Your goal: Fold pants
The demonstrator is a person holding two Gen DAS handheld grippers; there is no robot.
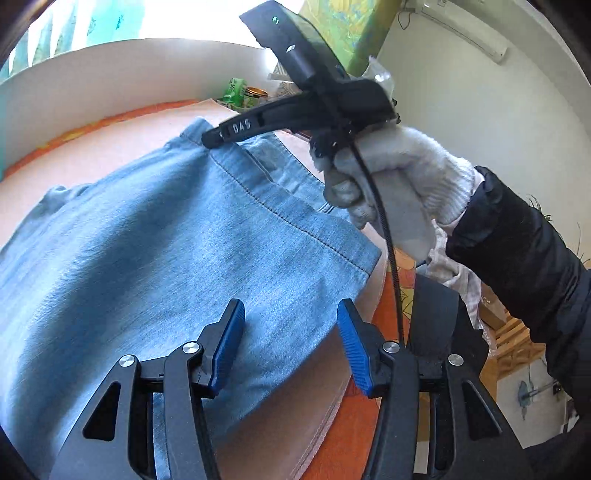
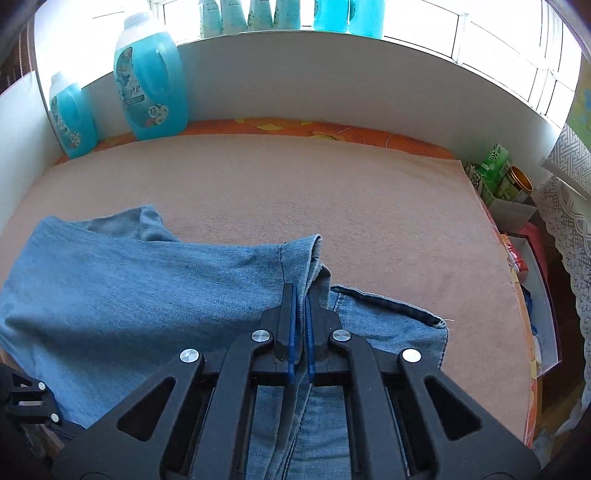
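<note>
- Premises: a lived-in home room, judged from its furnishings.
- Work surface: table under a beige cloth [image 2: 314,192] laid over orange floral oilcloth [image 2: 332,129].
- Blue detergent bottles [image 2: 151,77] stand against the window wall.
- Air conditioner [image 1: 461,26] mounted high; lace curtain [image 2: 569,206] at one side.
- Tea box [image 2: 493,162], apparently, beside a tin.

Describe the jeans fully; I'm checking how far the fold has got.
The jeans are light blue denim with darker stitched seams and a hemmed edge. They lie partly folded in layers on the beige cloth, a bunched end at far left. The right tool is shut on a raised fold of the fabric near a hem. The left tool hangs open above the near edge, with no fabric between its pads.
</note>
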